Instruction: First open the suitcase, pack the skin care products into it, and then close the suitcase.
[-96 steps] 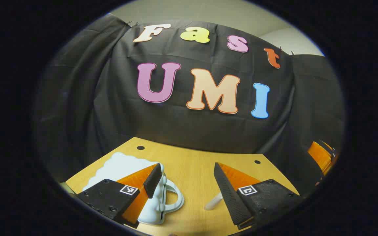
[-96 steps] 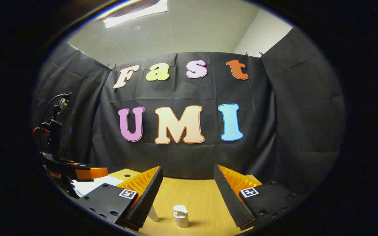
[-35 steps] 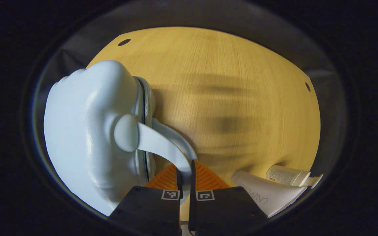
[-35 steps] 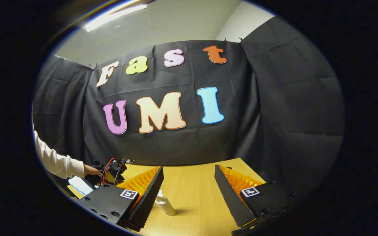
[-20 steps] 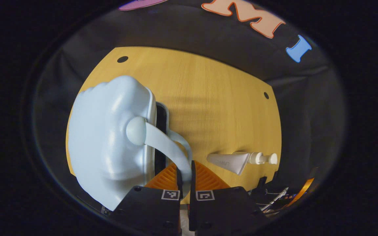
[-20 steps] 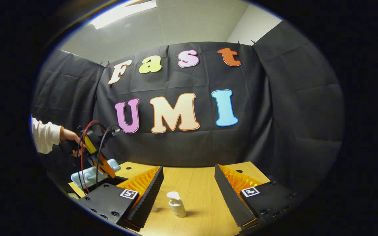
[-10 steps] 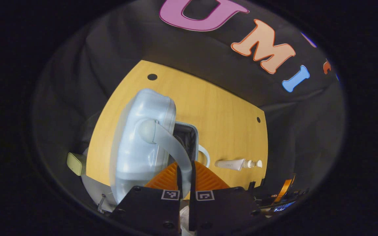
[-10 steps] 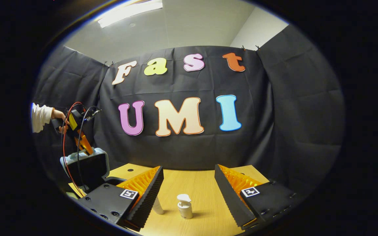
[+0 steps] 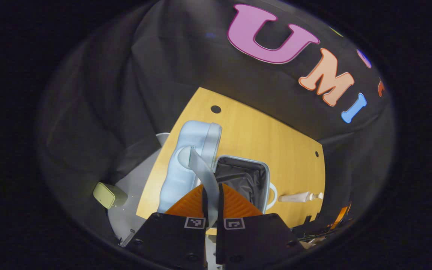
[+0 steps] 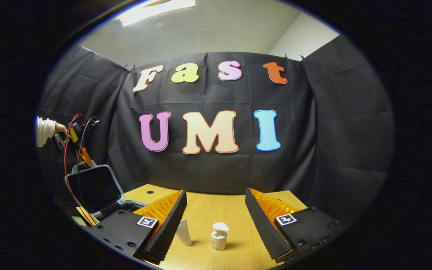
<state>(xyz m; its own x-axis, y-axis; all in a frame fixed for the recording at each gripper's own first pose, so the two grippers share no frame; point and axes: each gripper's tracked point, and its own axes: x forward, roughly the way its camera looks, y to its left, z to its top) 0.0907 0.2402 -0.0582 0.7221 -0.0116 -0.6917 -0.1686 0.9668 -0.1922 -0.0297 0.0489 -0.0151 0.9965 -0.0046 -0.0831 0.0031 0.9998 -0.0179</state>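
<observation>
Half a second earlier the suitcase lid was less raised; now it was lifted higher, and more of the dark inside of the suitcase could be seen. In the left gripper view, at the bottom middle of the frame, the left gripper was pressed together on the pale handle strap of the lid. Just above it, in the middle of the frame, the open suitcase was set on the wooden table, with the lid stood up on the left and the lined bottom half laid flat on the right. At the lower right of that view, a white tube was laid flat on the table beside a small pump bottle, apart from the suitcase. A small green box was seen at the lower left, off the table.

In the right gripper view, at the bottom of the frame, the right gripper was held wide apart with nothing between its fingers. Between them, a little farther off, the tube and the upright pump bottle were seen on the table. At the far left, the raised lid was held up by the left gripper, with a hand and a white sleeve above it.
</observation>
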